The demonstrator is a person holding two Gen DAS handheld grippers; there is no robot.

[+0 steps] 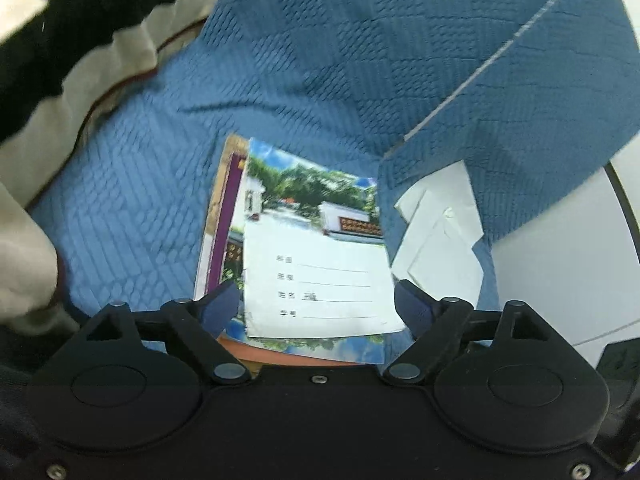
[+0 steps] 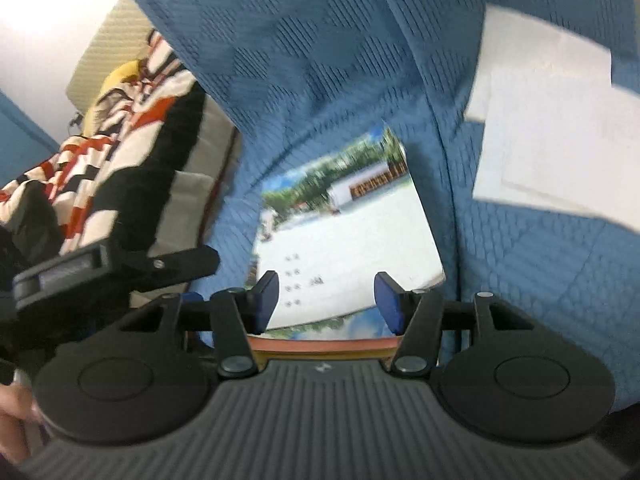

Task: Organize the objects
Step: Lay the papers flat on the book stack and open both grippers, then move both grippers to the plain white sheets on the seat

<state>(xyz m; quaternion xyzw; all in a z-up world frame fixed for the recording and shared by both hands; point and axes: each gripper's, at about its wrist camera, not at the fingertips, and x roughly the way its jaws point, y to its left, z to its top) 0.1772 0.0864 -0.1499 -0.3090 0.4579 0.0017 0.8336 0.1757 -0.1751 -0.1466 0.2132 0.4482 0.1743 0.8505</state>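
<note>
left claw (image 1: 318, 306) open | right claw (image 2: 326, 300) open | notebooks (image 1: 316, 248) on blue quilt (image 1: 360, 60)

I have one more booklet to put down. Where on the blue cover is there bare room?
Bare cover lies left of the booklet stack, running to the striped blanket, and beyond the stack's far edge. It is crowded on the right: loose white papers sit beside the stack under a raised fold of the cover. Both sets of fingers stand open over the stack.
</note>
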